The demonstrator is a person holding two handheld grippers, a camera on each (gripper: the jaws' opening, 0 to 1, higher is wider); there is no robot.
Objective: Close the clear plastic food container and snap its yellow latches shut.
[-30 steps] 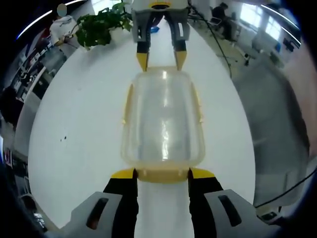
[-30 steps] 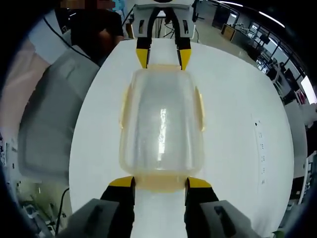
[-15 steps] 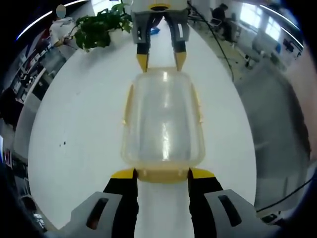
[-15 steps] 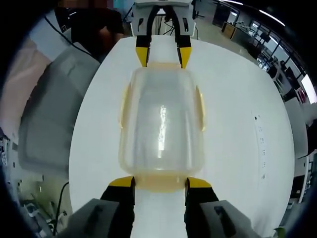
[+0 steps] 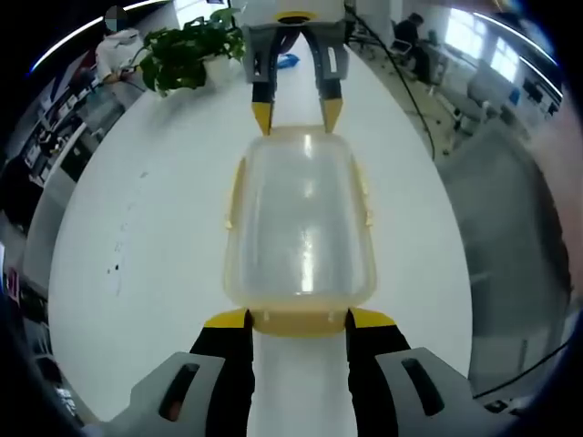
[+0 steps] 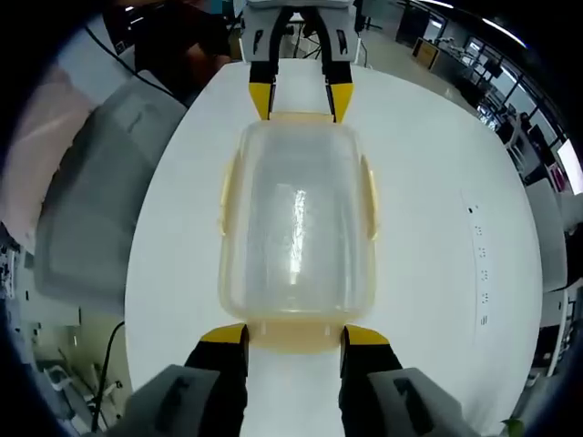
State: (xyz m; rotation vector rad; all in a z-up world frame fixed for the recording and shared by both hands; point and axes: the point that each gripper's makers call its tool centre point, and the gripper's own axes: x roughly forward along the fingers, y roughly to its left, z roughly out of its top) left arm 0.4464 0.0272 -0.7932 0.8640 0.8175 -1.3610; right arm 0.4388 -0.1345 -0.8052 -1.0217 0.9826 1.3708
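Two tools bracket the clear container (image 5: 301, 223) from opposite short ends on the white table (image 5: 137, 237). I see my left tool (image 5: 298, 318) with jaws spread wide, yellow tips at either side of the near end latch (image 5: 299, 320), gripping nothing. My right tool (image 6: 293, 335) stands likewise at the opposite end latch (image 6: 296, 335), open. Side latches (image 6: 369, 196) lie along the long walls. A potted plant (image 5: 187, 50) stands beyond.

Clear plastic container (image 5: 301, 218) sits flat on the white table, lid on, long axis running 6 to 12 o'clock. Yellow latches (image 5: 300, 322) on all four sides: short ends and both long sides.
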